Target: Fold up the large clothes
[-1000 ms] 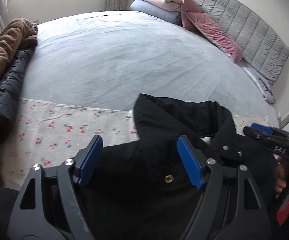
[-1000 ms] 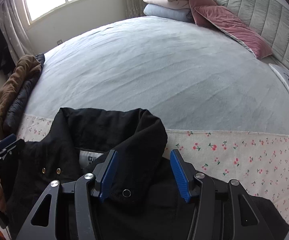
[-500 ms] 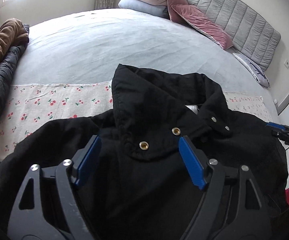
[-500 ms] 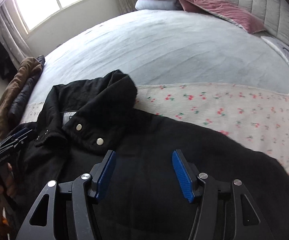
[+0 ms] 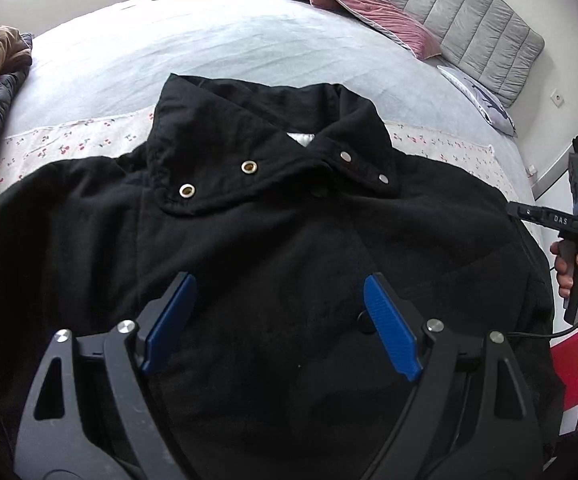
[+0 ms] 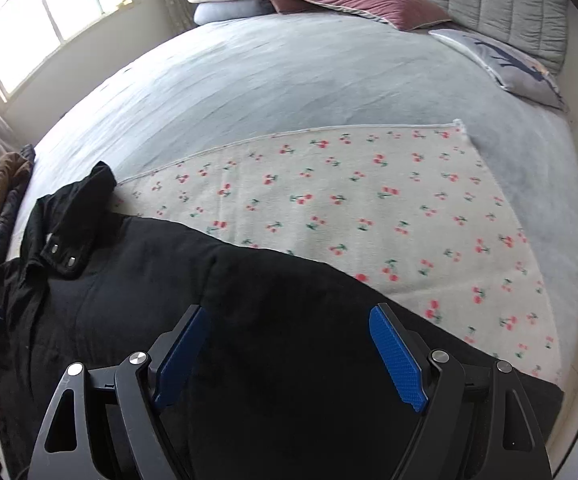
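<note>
Your black coat [image 5: 273,240] lies spread at the bed's [image 6: 289,80] near edge; both claws, left claw [image 5: 279,322] and right claw [image 6: 289,354], gape empty. Next, grip a sleeve.

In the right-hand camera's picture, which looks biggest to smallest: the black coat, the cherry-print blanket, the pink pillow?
1. Black coat, though nearness to the camera inflates it.
2. Cherry-print blanket.
3. Pink pillow, farthest away.

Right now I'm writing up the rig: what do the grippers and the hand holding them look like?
Both the left gripper and right gripper have black frames, silver rivets and ribbed blue pads. The right one's handle reads "DAS", trails a black cable, and sits in a bare hand.
</note>
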Demonstrator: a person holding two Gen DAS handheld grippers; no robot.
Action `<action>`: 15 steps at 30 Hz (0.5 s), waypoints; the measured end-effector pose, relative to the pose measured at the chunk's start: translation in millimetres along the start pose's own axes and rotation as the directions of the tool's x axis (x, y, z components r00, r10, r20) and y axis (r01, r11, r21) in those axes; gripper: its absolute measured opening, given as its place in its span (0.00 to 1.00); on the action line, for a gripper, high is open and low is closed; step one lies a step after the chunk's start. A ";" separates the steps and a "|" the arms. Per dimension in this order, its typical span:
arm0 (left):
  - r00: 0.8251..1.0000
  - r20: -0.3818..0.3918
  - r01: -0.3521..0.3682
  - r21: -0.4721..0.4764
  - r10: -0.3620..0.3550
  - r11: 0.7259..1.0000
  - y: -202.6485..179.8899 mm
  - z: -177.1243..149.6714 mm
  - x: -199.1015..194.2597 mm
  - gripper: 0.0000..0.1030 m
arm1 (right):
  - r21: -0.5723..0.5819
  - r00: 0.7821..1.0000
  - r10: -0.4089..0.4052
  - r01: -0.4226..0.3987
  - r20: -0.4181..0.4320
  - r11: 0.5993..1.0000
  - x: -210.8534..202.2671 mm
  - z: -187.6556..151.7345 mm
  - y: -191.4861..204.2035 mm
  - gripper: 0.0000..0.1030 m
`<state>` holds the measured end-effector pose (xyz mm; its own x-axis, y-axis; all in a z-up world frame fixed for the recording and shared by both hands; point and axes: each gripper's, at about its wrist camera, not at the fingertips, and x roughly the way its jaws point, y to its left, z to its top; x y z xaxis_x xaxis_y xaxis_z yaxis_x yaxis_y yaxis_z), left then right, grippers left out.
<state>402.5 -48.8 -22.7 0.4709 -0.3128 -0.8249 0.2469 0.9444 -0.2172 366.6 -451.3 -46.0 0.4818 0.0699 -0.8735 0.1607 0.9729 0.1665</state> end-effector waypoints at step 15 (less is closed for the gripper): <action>0.998 -0.014 0.066 0.010 -0.066 0.998 0.7 -74.3 -69.4 0.83 | -0.050 0.967 -0.253 0.255 0.041 0.966 -65.9 -56.1 -25.2 0.84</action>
<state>307.1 -18.9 -4.4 0.4416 -0.3726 -0.8162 0.2861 0.9207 -0.2655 282.5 -468.0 -18.3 0.4601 -0.1876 -0.8678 0.2347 0.9684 -0.0850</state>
